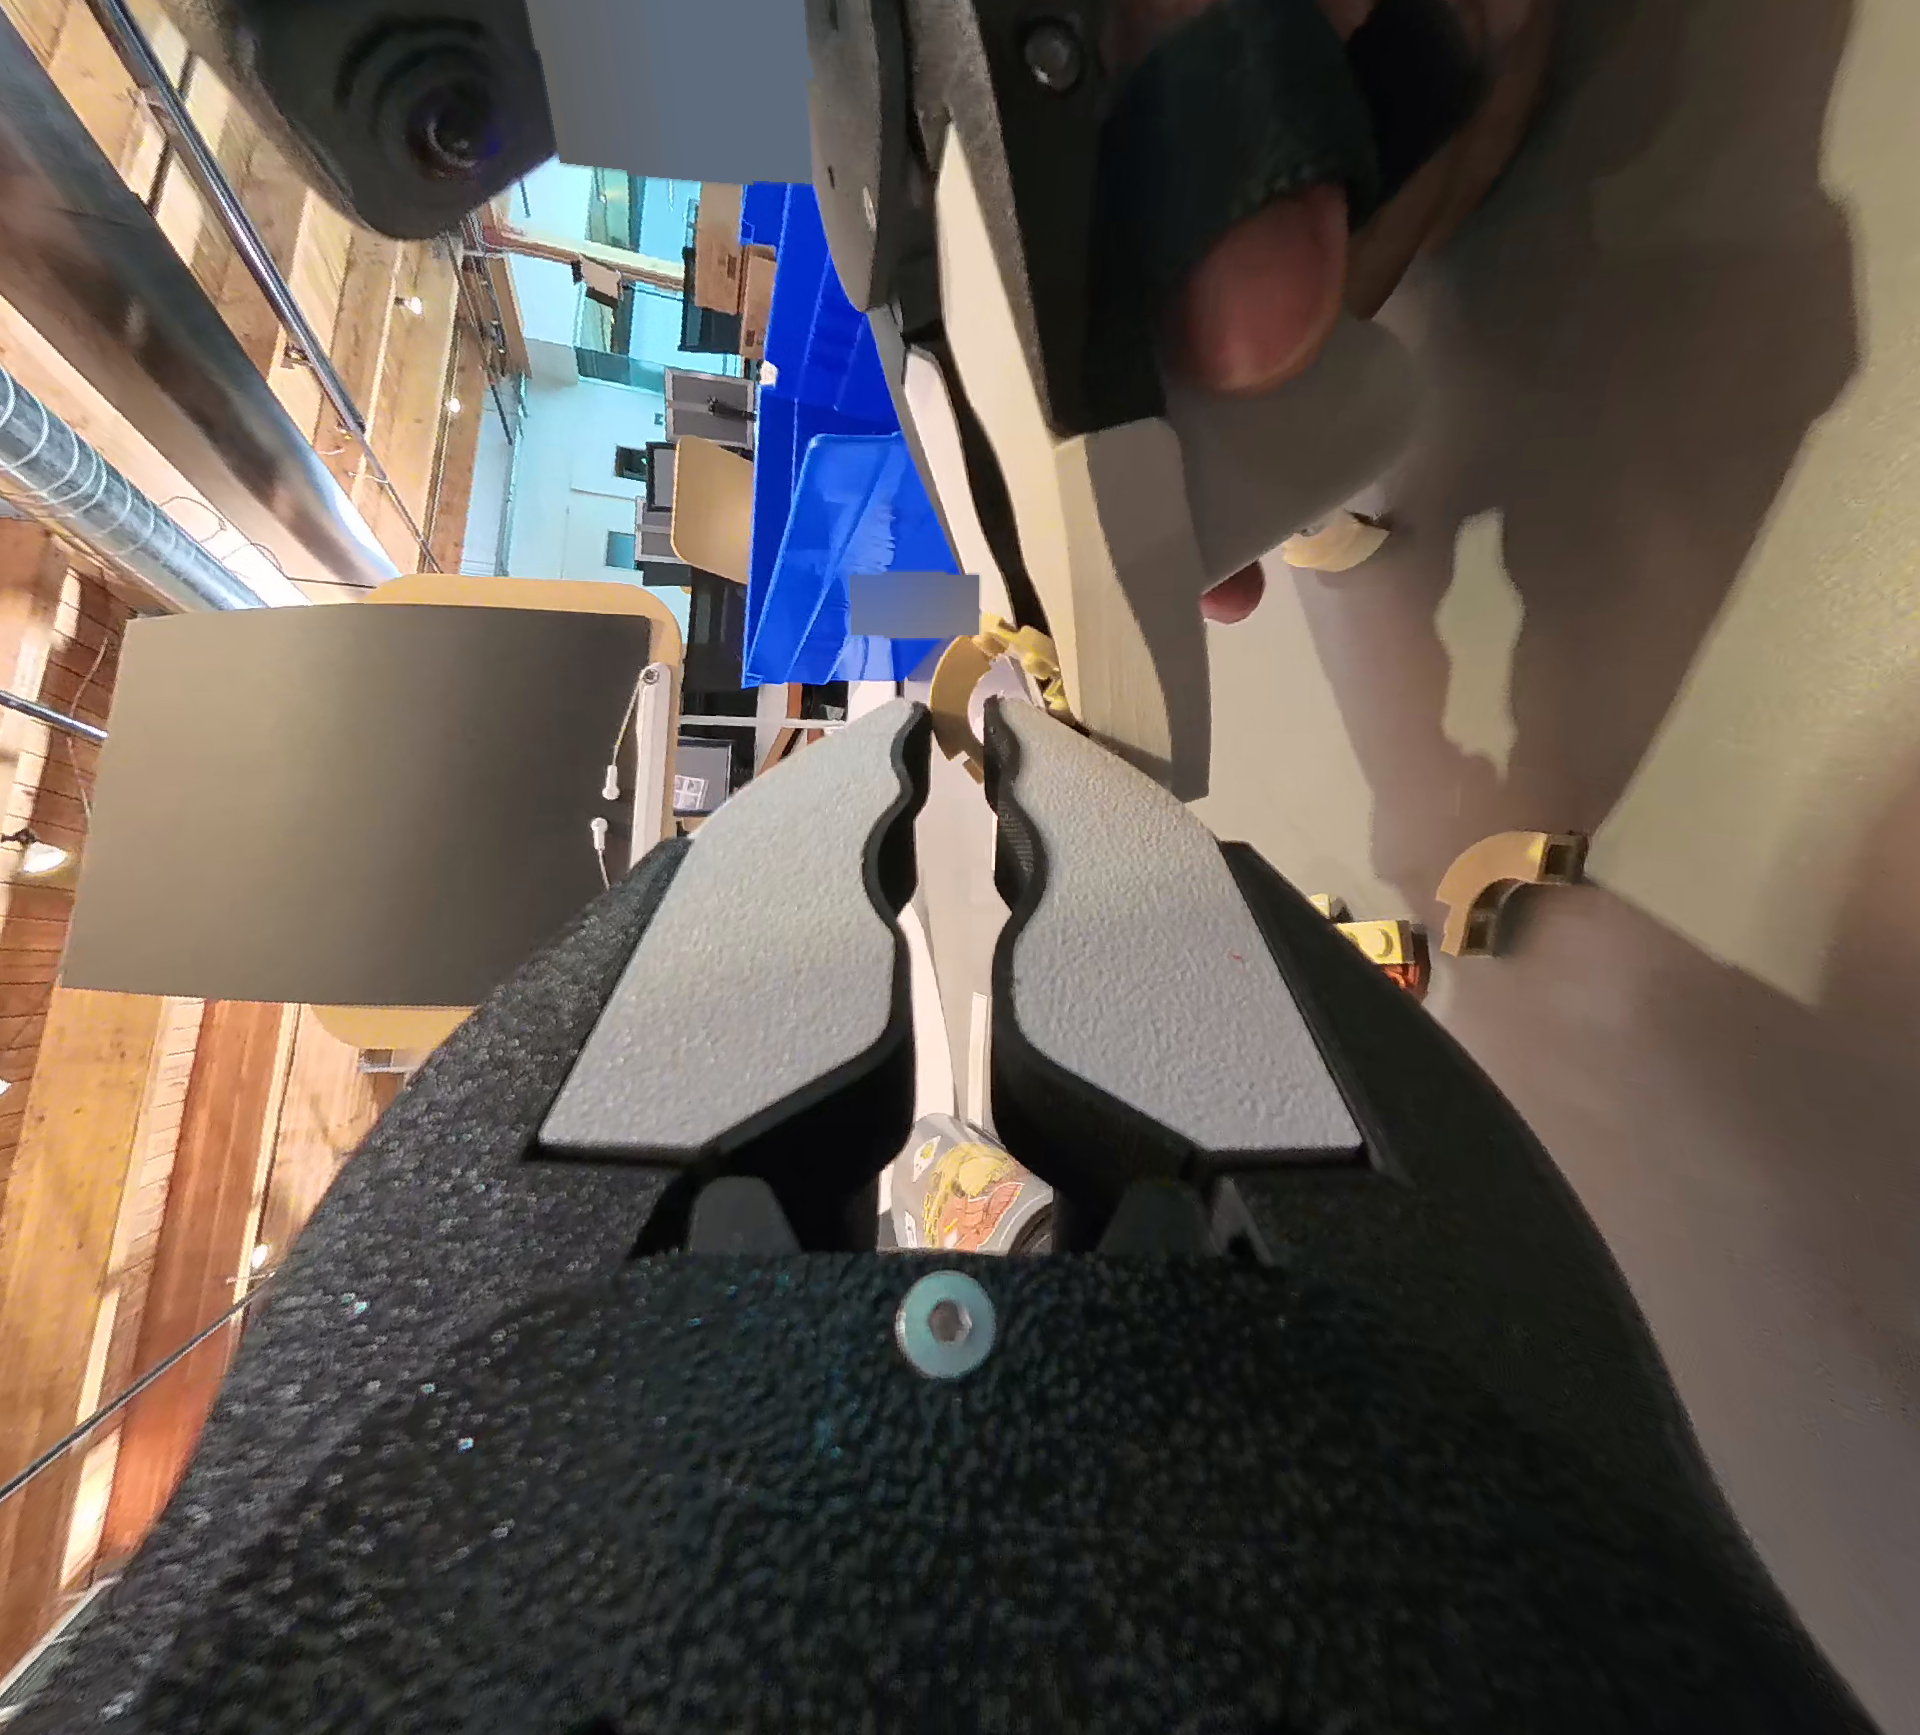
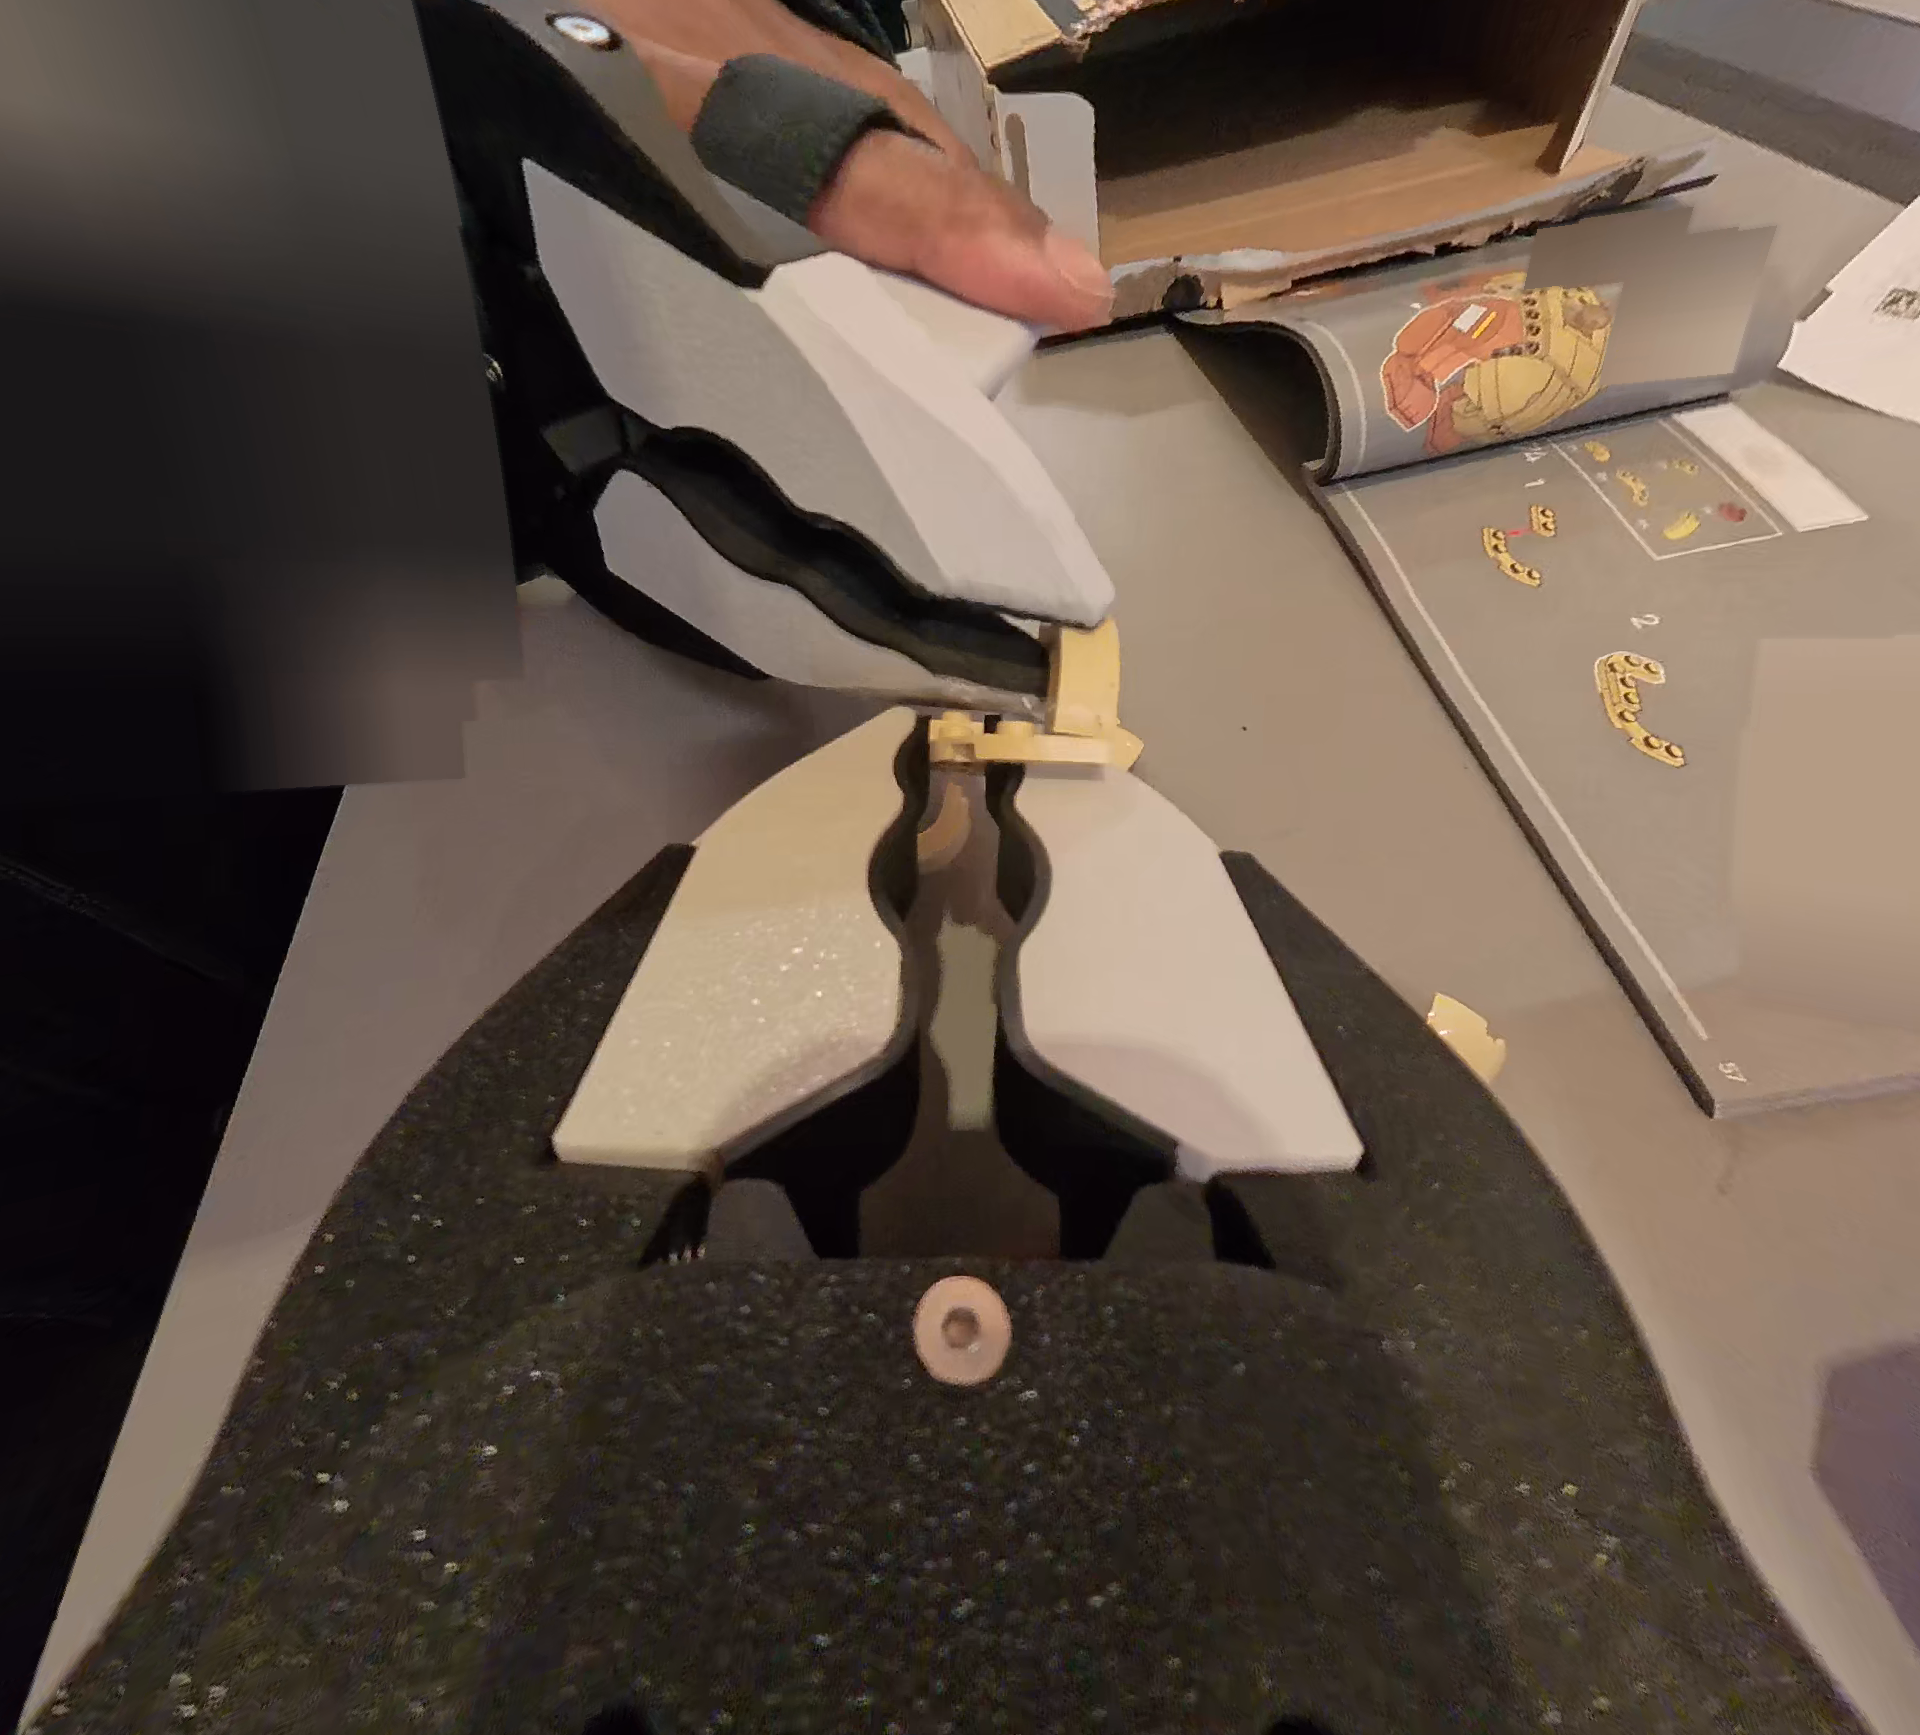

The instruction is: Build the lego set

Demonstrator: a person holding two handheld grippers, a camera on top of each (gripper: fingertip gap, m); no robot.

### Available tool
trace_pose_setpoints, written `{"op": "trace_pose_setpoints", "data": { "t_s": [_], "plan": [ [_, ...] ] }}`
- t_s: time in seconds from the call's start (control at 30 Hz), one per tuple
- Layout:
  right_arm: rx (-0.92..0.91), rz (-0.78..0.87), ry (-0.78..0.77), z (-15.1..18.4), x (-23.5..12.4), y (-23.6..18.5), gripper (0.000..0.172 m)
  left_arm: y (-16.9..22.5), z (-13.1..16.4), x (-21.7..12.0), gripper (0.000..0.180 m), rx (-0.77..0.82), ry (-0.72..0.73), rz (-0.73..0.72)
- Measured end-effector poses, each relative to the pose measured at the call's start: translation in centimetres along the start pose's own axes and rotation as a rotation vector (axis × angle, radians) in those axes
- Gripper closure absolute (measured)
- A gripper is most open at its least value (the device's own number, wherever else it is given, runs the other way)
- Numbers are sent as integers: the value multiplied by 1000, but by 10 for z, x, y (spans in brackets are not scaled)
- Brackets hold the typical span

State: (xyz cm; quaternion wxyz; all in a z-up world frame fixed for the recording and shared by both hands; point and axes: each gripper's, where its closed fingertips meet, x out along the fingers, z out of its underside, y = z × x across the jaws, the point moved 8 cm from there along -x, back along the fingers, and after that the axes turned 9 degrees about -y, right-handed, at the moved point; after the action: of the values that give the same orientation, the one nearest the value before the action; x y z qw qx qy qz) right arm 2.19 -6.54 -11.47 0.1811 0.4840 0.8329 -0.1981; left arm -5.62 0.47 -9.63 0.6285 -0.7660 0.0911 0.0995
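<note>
My left gripper (image 1: pixel 956 714) is shut on a tan curved arch piece (image 1: pixel 948 693). In the right wrist view it comes in from the upper left with the arch piece (image 2: pixel 1089 677) pinched at its tips. My right gripper (image 2: pixel 971 750) is shut on a flat tan plate with studs (image 2: pixel 1039 743). The arch piece stands upright on the far end of that plate and touches it. Both are held a little above the grey table (image 2: pixel 1299 802). In the left wrist view the studded plate (image 1: pixel 1029 646) shows just beyond the arch, with the right gripper's grey finger (image 1: pixel 1153 605) and a hand above it.
A torn-open cardboard box (image 2: pixel 1299 75) lies at the back. An open instruction booklet (image 2: pixel 1558 563) lies to the right, with white paper (image 2: pixel 1860 314) beyond it. A loose tan arch piece (image 1: pixel 1496 885) and a small yellow brick (image 1: pixel 1377 937) lie on the table. Blue bins (image 1: pixel 821 490) stand off the table's edge. Across from one pair of fingers to the other is roughly 4 cm.
</note>
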Motion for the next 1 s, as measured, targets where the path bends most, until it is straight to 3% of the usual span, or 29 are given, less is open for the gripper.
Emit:
{"op": "trace_pose_setpoints", "data": {
  "t_s": [0.6,1.0],
  "plan": [
    [-21,-29,46,-3,-3,-3,163,-4,-2,-7,171,62,40,-31],
    [-74,-125,78,-5,-6,-10,163,-9,0,-14,172,-22,139,34]
  ]
}}
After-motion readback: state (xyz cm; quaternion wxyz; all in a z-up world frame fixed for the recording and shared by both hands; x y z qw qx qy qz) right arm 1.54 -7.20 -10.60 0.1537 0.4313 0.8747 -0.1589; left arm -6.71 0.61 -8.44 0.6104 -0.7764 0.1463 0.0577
